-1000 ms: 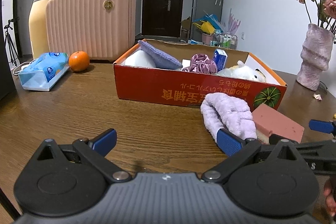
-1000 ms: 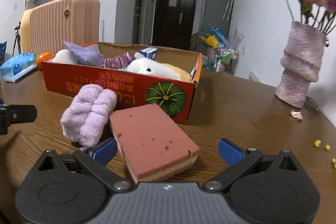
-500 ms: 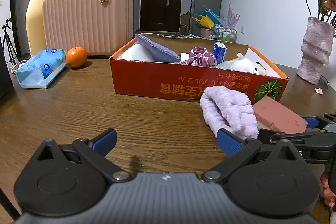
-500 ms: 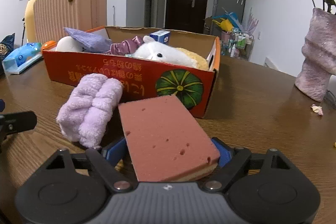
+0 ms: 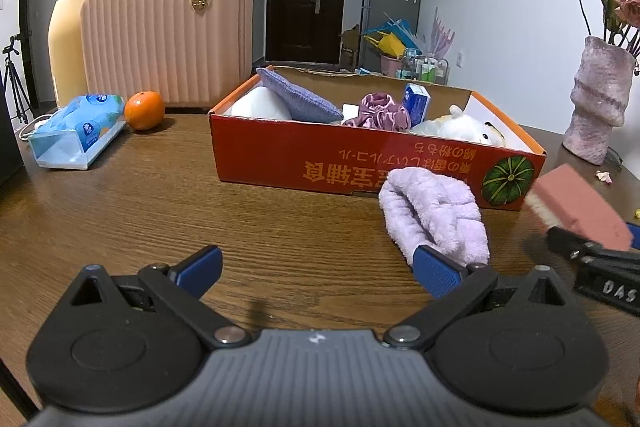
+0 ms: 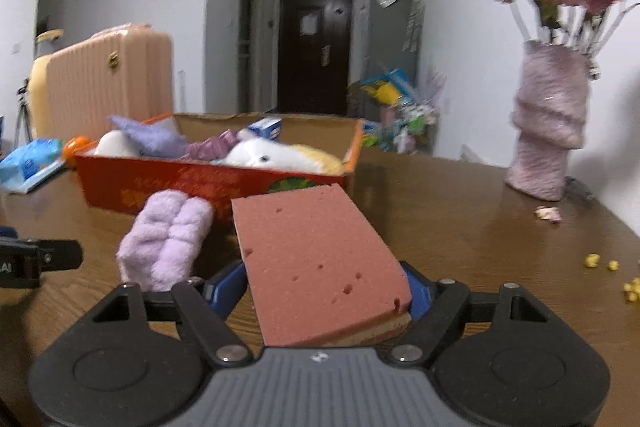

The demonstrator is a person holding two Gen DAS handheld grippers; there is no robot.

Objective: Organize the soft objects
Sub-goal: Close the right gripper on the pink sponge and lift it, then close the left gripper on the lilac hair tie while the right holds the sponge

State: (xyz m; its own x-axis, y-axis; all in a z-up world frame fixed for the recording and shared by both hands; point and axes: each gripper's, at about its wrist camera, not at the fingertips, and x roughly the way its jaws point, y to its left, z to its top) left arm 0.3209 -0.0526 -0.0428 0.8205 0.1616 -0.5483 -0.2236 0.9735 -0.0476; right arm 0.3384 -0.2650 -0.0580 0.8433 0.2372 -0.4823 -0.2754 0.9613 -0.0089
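My right gripper (image 6: 320,291) is shut on a pink sponge (image 6: 316,259) and holds it tilted above the table; the sponge also shows in the left wrist view (image 5: 580,207). A lilac fluffy cloth (image 5: 432,215) lies on the table in front of the red cardboard box (image 5: 360,167), also seen in the right wrist view (image 6: 168,239). The box holds a white plush toy (image 5: 460,129), a purple cushion (image 5: 296,99), a mauve scrunchie (image 5: 380,111) and a small carton. My left gripper (image 5: 316,267) is open and empty, its right fingertip touching the near end of the lilac cloth.
A pink suitcase (image 5: 168,39), a cream bottle (image 5: 66,35), an orange (image 5: 145,110) and a tissue pack (image 5: 76,131) stand at the back left. A vase of dried roses (image 6: 548,131) stands at the right, with crumbs (image 6: 600,263) near the table edge.
My right gripper closed on the pink sponge and lifted it off the table, tilting it up. My left gripper stayed open and barely moved.
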